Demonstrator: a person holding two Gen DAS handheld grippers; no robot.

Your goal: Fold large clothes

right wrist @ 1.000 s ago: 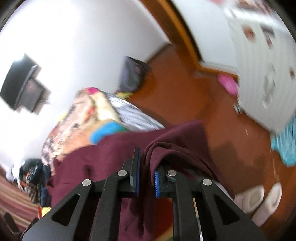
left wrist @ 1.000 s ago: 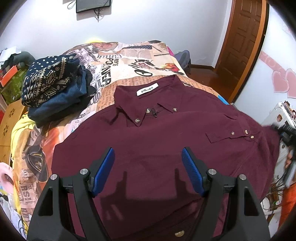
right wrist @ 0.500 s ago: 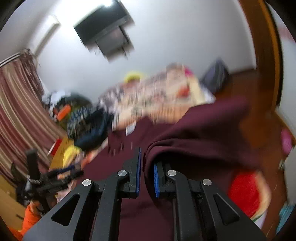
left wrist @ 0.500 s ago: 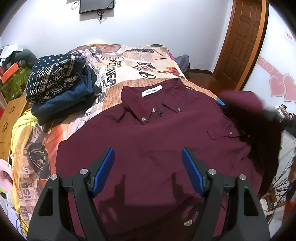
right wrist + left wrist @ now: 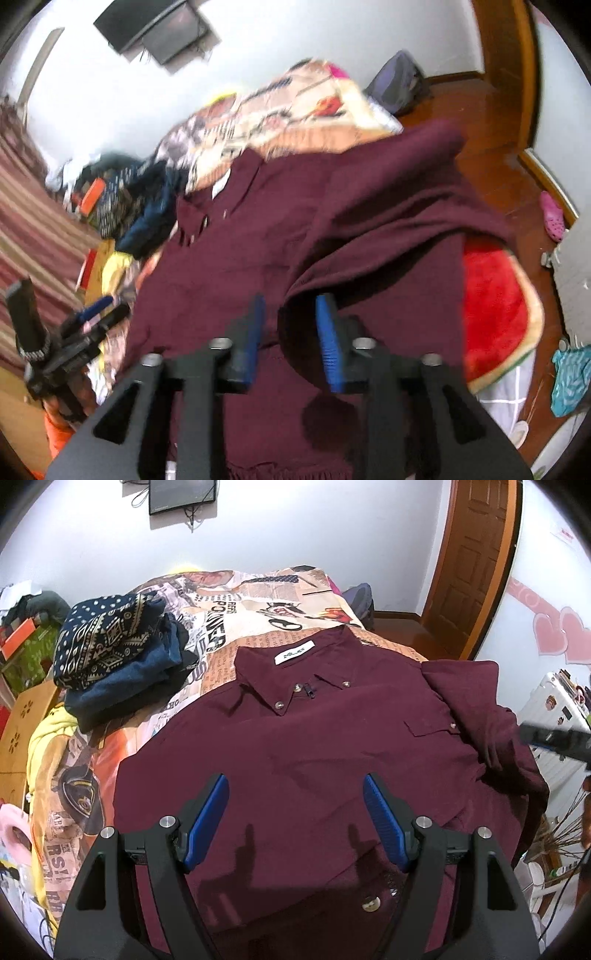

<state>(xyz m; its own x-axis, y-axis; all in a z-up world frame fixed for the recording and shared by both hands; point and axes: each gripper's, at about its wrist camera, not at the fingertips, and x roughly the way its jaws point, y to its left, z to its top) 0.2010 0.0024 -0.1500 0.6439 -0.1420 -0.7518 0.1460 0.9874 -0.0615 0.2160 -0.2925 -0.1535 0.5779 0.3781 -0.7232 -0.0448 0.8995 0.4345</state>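
Far left on the collage-print bedspread: a stack of folded dark blue patterned garments is noted, well apart from the work.

Centre: a large maroon button-down shirt is laid face up on the bed, collar toward the wall, white neck label visible. The left gripper is held above the lower front panel with its blue pads spread wide; nothing is between them and no contact with the cloth is seen.

Right: the maroon sleeve is seen turned inward over the chest-pocket side. In the right wrist view the right gripper has its blue pads parted, with the sleeve edge draped just at the right-hand pad; the view is blurred, and a firm hold does not appear to be kept.

Step judged: first side fold, sleeve being laid across the body. Next move judged to require the sleeve flattened, then the opposite sleeve picked up by the left gripper and brought inward.
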